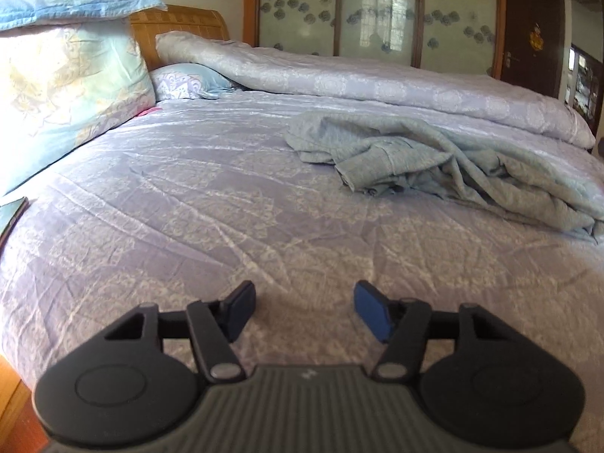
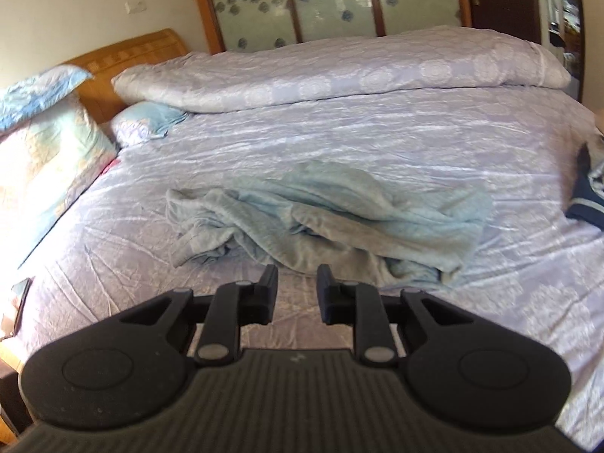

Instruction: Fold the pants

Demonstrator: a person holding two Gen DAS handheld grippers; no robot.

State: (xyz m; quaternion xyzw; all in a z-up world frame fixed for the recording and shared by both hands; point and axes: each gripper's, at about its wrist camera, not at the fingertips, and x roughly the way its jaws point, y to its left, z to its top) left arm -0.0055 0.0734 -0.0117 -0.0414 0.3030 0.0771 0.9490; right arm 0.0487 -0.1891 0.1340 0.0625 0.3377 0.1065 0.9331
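Pale blue-grey pants [image 1: 445,162] lie crumpled in a heap on the lilac bedspread [image 1: 188,196], up and to the right of my left gripper [image 1: 305,304]. That gripper is open and empty, hovering above the bed well short of the pants. In the right wrist view the pants [image 2: 324,219] lie just ahead of my right gripper [image 2: 297,283], which is open with a narrower gap, empty, its tips near the heap's front edge.
Stacked pillows [image 1: 64,87] sit at the left by the wooden headboard [image 1: 181,22]. A rolled duvet [image 2: 339,71] runs along the far side of the bed. A dark garment [image 2: 587,196] lies at the right edge. Wardrobe doors [image 1: 377,7] stand behind.
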